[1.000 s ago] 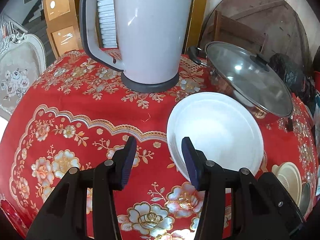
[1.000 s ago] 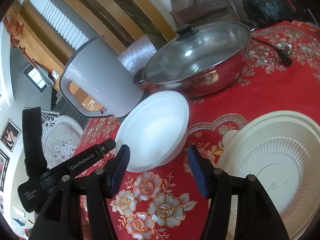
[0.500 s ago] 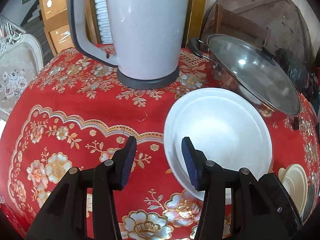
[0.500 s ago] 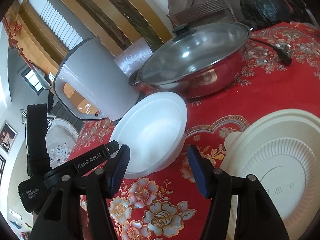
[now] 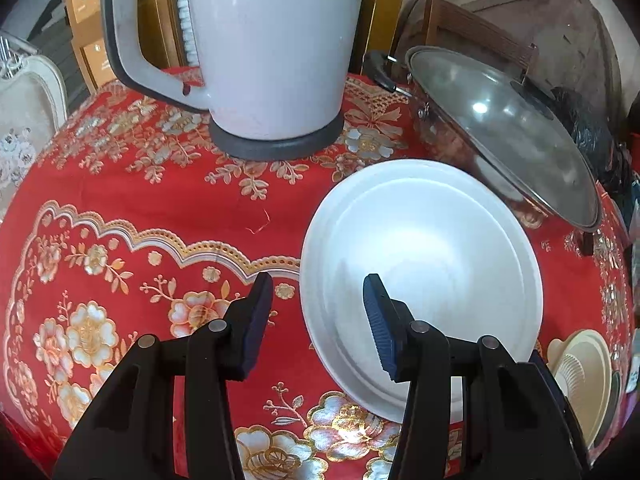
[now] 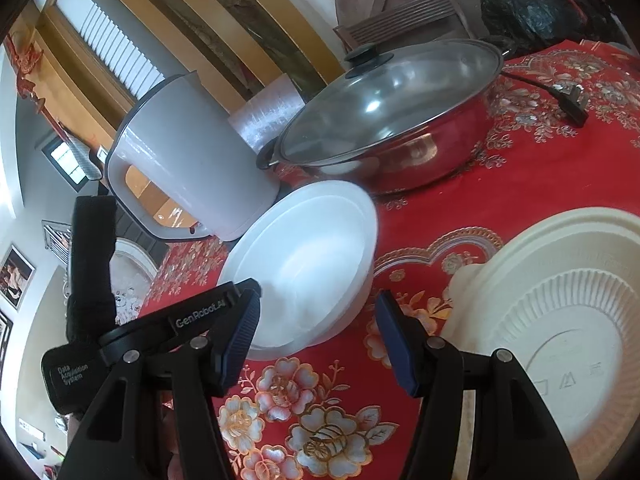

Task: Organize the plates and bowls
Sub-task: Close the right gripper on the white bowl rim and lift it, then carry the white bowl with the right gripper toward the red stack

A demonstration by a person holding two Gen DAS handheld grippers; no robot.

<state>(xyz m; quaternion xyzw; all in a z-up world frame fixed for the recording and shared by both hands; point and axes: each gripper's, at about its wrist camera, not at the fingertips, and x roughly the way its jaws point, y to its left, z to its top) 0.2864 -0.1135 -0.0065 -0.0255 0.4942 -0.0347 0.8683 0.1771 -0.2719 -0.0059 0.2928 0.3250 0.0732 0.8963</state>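
While the left gripper [image 5: 318, 312] is poised part-open and empty astride the near rim of the white bowl [image 5: 432, 256] – set between kettle [image 5: 272, 48] and lidded pan [image 5: 500, 132] – a shallow bite risks the bowl being tipped or skidded into the pan.

White bowl [image 5: 424, 256] on red, gold-flowered tablecloth [image 5: 132, 208].

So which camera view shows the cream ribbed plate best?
The right wrist view: the cream ribbed plate fills the right side, its ribs and centre mark clear, though the frame edge cuts it off. The left wrist view shows only a small, distorted piece at the lower right edge.
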